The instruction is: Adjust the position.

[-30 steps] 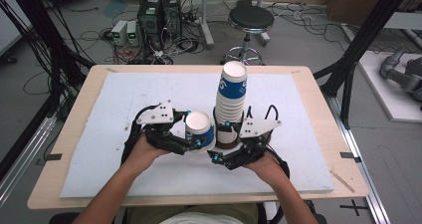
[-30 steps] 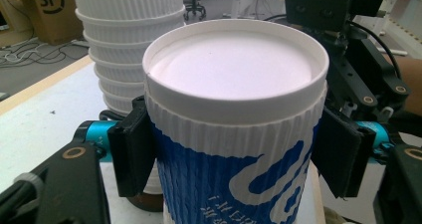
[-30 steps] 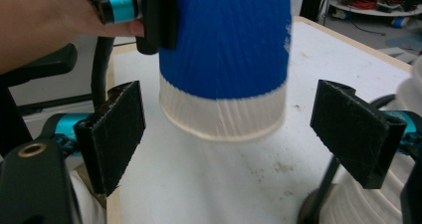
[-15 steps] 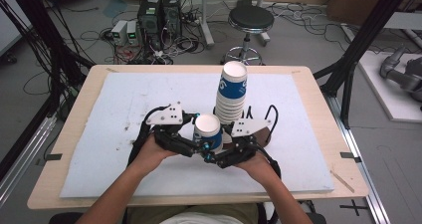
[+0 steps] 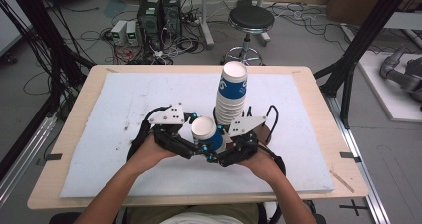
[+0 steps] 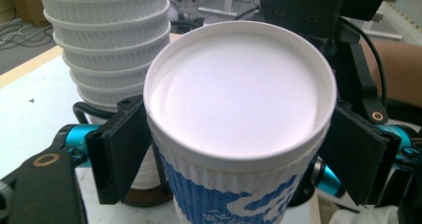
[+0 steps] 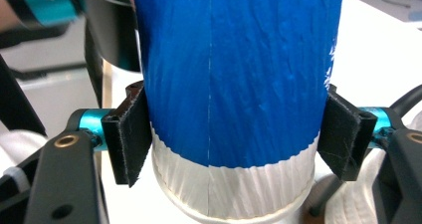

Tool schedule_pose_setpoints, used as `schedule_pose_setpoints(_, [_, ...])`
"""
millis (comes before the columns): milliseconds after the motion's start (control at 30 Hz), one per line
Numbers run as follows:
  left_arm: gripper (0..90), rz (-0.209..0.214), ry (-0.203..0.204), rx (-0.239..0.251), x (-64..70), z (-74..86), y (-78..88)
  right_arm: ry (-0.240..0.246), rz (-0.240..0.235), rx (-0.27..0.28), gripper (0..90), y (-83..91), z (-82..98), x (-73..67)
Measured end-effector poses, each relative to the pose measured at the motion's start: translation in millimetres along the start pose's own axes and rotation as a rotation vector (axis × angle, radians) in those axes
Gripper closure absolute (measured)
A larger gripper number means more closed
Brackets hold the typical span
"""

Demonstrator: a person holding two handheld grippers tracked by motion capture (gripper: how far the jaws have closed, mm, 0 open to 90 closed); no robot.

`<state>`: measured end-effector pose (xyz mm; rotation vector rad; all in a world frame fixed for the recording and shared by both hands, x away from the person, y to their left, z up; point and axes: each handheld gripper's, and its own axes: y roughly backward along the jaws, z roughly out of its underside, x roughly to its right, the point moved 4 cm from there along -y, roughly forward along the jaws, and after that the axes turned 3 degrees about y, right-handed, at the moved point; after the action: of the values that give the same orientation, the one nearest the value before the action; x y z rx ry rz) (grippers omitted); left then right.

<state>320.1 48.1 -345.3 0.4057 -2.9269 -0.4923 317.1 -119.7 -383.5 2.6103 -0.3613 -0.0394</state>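
Observation:
A blue-and-white ribbed paper cup [image 5: 206, 133] is held just above the white mat, in front of a tall stack of like cups [image 5: 231, 94]. Its flat white end [image 6: 239, 89] faces up. My left gripper [image 5: 198, 147] comes in from the left and is shut on the cup [image 6: 234, 194], one pad [image 6: 119, 152] on each side. From the right, my right gripper [image 5: 217, 157] is shut on the same cup [image 7: 229, 74], its pads [image 7: 133, 134] pressed on the blue wall just above the white band. The stack [image 6: 109, 50] rises close behind the cup.
A white foam mat [image 5: 119, 104] covers most of the wooden table [image 5: 64, 134]. Open mat lies left, right and behind the stack. Beyond the far edge, a black stool [image 5: 251, 19] and electronics boxes [image 5: 157, 12] with cables stand on the floor.
The left gripper carried the cup a little rightward to the centre. The right gripper left the base of the stack, moved left and closed on the same cup.

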Motion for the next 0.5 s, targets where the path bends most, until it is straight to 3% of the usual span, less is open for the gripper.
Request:
schedule_pose_setpoints(133, [17.6, 0.014, -0.008, -0.021, -2.3, -6.3, 5.8, 0.026, -0.005, -0.047, 25.3, -1.3, -1.3, 0.8])
schedule_pose_setpoints(333, [17.7, 0.065, -0.051, -0.135, -0.5, -6.4, -2.0, 0.048, -0.039, -0.085, 25.2, -5.5, -0.5, -4.9])
schedule_pose_setpoints(500, [27.7, 0.106, -0.064, -0.167, -0.6, -3.3, -4.7, 0.058, -0.049, -0.099, 25.2, -6.5, 0.4, -6.9])
